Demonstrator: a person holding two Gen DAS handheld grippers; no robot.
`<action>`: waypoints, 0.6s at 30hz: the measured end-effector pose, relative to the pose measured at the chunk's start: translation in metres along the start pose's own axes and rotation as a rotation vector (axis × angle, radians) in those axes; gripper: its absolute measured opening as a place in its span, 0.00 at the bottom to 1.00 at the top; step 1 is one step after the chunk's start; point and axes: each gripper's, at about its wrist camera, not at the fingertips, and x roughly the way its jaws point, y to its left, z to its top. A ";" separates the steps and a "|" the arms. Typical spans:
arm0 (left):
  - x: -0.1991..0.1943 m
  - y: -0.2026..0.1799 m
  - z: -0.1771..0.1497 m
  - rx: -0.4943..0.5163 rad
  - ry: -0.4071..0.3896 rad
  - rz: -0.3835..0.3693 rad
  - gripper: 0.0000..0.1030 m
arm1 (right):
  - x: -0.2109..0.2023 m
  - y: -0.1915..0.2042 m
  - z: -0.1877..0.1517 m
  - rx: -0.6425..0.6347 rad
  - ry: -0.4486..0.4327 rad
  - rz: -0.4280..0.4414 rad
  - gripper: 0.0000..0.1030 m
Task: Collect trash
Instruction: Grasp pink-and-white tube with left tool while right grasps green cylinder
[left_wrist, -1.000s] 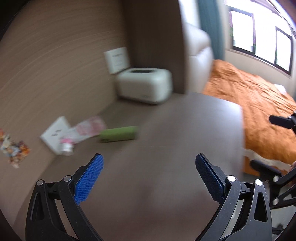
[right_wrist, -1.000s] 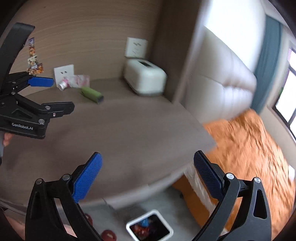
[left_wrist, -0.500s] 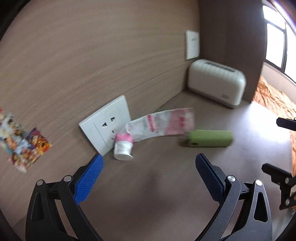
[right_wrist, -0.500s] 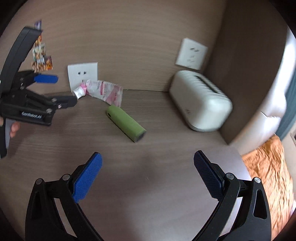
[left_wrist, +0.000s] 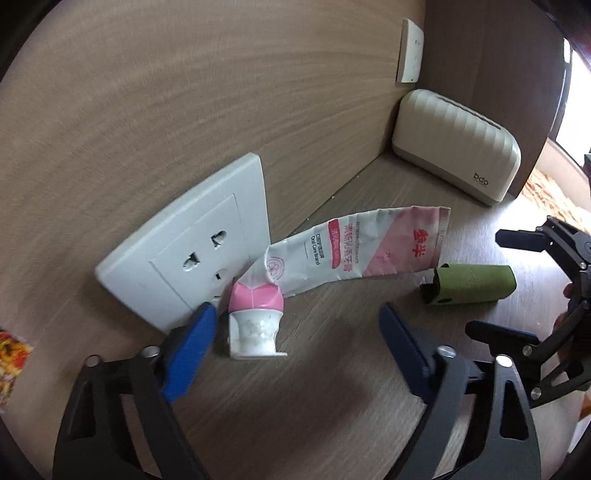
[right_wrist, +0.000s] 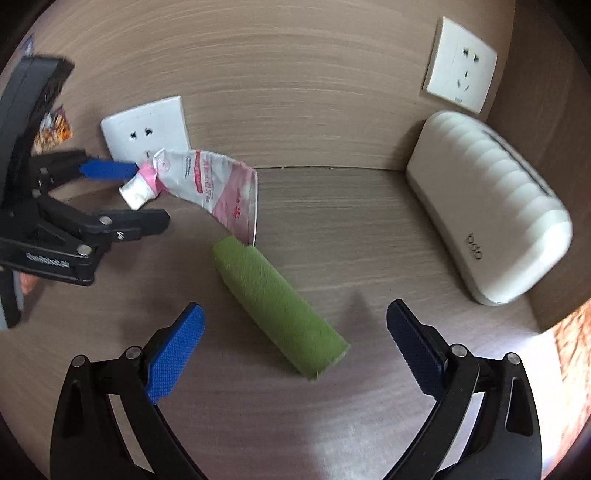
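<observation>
At the far left a colourful sticker (left_wrist: 11, 363) clings to the wood-grain wall (left_wrist: 147, 92), and just right of it a white wall socket (left_wrist: 192, 247) sits low on the same wall, meeting the tabletop (left_wrist: 314, 406). The left gripper (left_wrist: 295, 332) is spread wide with nothing between its blue pads; one fingertip (left_wrist: 192, 339) is close against the socket's lower edge, and from the right wrist view the gripper (right_wrist: 125, 195) brackets the cap end of the tube. That squeezed toothpaste tube (left_wrist: 347, 251), white and pink with printed lettering, rests on its white cap (left_wrist: 255, 332) right in front of the socket, its flattened body leaning rightward along the foot of the wall. Just beyond the tube's crimped end lies a green pouch (left_wrist: 469, 284) on its side on the tabletop, almost touching the tube. The right gripper (right_wrist: 295, 350) is also wide apart and empty, hovering over the pouch (right_wrist: 280, 306) so that the pouch lies between its two blue pads (right_wrist: 173, 354) without either touching it. Farther right, in the corner, stands a cream ribbed tissue box (right_wrist: 491, 206), with a second wall socket (right_wrist: 461, 77) on the wall above it, and an orange bedcover (right_wrist: 569, 362) shows at the right edge.
</observation>
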 end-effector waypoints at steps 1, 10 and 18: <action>0.003 0.001 0.001 -0.007 0.003 -0.013 0.75 | 0.002 -0.002 0.001 0.000 0.001 -0.005 0.90; 0.018 -0.003 0.008 0.010 0.024 -0.028 0.68 | -0.004 0.010 -0.003 -0.061 0.011 0.010 0.48; 0.010 0.004 0.005 -0.024 0.000 -0.015 0.29 | -0.020 0.020 -0.015 -0.004 0.021 0.050 0.28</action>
